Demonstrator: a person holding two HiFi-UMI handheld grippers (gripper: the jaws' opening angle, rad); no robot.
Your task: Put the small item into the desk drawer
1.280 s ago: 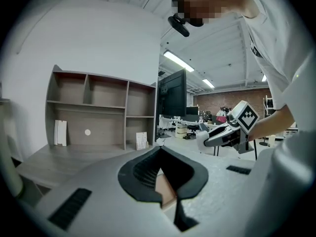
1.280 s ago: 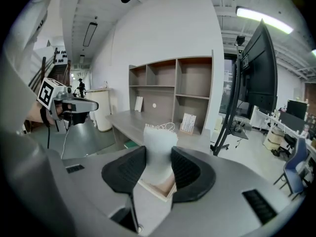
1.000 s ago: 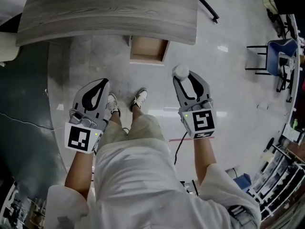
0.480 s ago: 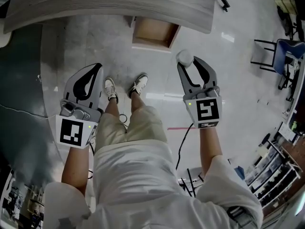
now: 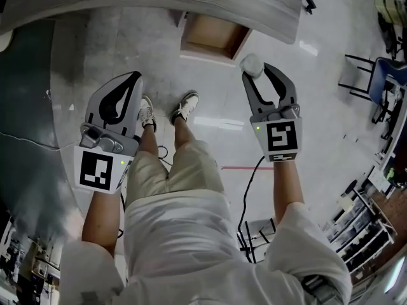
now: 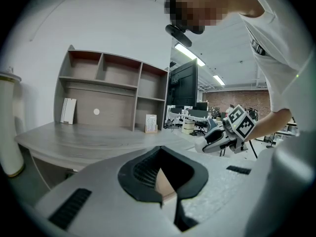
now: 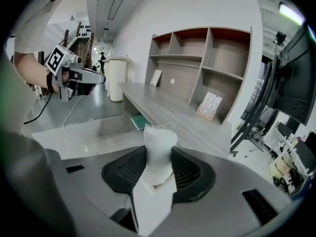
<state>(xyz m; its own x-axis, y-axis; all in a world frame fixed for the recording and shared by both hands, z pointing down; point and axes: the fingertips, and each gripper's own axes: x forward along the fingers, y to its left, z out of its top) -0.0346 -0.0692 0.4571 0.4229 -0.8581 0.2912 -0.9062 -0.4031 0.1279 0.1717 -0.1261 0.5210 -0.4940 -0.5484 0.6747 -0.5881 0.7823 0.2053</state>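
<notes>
1. Got the small white item (image 5: 251,63) pinched in the right gripper (image 5: 259,70), pads squeezing it from both sides. Can see its frayed top poking out past the tips in the right gripper view.
2. Holding it up in the air just off the right corner of the drawer (image 5: 213,35), close to the front edge of the desk (image 5: 159,2). Not in there yet.
3. Looks like a wooden drawer, pulled open from under the desktop, tan inside showing in the head view.
4. Got the left gripper (image 5: 131,79) pressed together with nothing in it. Hanging low on the left, well apart from the drawer, right beside the left shoe (image 5: 147,111).
5. Standing on a glossy grey floor (image 5: 305,107), left shoe and right shoe (image 5: 184,105) between the two grippers.
6. Also spotting a shelf unit (image 7: 207,58) at the back of the desk, with a little card (image 7: 210,106) standing on the desktop under its right end, plus something flat and green (image 7: 140,121) tucked below the desktop.
7. Can make out a black cable (image 5: 245,199) snaking over the floor beside the right arm.
</notes>
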